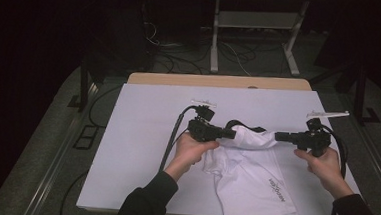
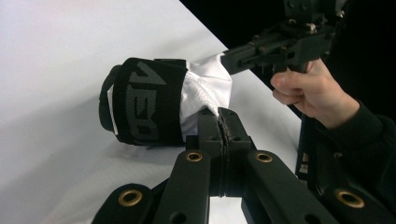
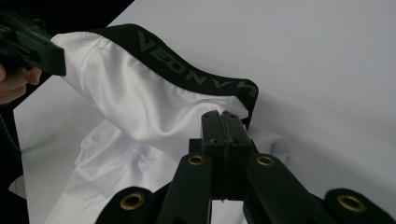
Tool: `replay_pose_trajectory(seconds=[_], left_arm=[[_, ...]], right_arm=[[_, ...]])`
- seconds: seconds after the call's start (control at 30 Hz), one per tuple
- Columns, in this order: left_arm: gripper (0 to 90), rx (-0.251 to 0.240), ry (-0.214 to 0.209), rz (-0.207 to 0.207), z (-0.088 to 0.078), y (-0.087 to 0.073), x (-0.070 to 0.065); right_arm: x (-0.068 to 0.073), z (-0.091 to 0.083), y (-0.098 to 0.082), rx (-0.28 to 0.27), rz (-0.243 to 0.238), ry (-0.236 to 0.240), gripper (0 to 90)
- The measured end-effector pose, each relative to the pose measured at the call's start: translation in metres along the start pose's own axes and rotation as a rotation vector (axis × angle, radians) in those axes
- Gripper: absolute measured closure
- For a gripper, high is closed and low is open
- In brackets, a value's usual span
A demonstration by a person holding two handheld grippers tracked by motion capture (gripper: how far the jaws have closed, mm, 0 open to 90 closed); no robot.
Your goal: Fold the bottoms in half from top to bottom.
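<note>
The white shorts (image 1: 247,168) carry a black waistband (image 3: 187,70) with grey block lettering woven into it; from the right claw's camera I can make out "VEON" and then more letters I can't read as the band curves away. From the left claw's camera the same lettering shows reversed and partial. Lower down, on the leg nearest the person, there is a small dark printed logo (image 1: 276,189), too small to read.

The left claw (image 1: 231,133) has its jaws pinched tight on the white cloth just under the waistband, and the right claw (image 1: 279,137) is likewise clamped shut on the cloth at the other side. The two claws point toward each other, and the waist end hangs stretched between their tips, lifted off the white table (image 1: 141,134).

The shorts run lengthwise from that held waist, back toward the person: the waistband sits just beyond the claw tips on the far side, while the legs trail below and behind them, lying flat and reaching the near table edge between the person's forearms.
</note>
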State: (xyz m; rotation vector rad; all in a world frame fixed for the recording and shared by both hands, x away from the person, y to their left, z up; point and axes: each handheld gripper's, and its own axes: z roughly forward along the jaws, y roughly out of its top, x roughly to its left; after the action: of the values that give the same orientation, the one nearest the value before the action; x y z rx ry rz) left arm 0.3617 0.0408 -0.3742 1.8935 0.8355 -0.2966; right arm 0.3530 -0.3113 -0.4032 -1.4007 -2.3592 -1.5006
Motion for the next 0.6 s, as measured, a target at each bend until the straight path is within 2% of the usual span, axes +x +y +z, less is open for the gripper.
replay_pose_trajectory(seconds=[0.3,0.6], left_arm=[[88.4,0.009,-0.040,-0.004,-0.003,-0.014,-0.004],[88.4,0.015,-0.091,-0.014,-0.004,-0.037,-0.011]], right_arm=[[0.006,-0.003,-0.009,0.027,-0.007,0.016,88.9],[0.014,-0.003,-0.019,0.060,-0.021,0.031,88.9]])
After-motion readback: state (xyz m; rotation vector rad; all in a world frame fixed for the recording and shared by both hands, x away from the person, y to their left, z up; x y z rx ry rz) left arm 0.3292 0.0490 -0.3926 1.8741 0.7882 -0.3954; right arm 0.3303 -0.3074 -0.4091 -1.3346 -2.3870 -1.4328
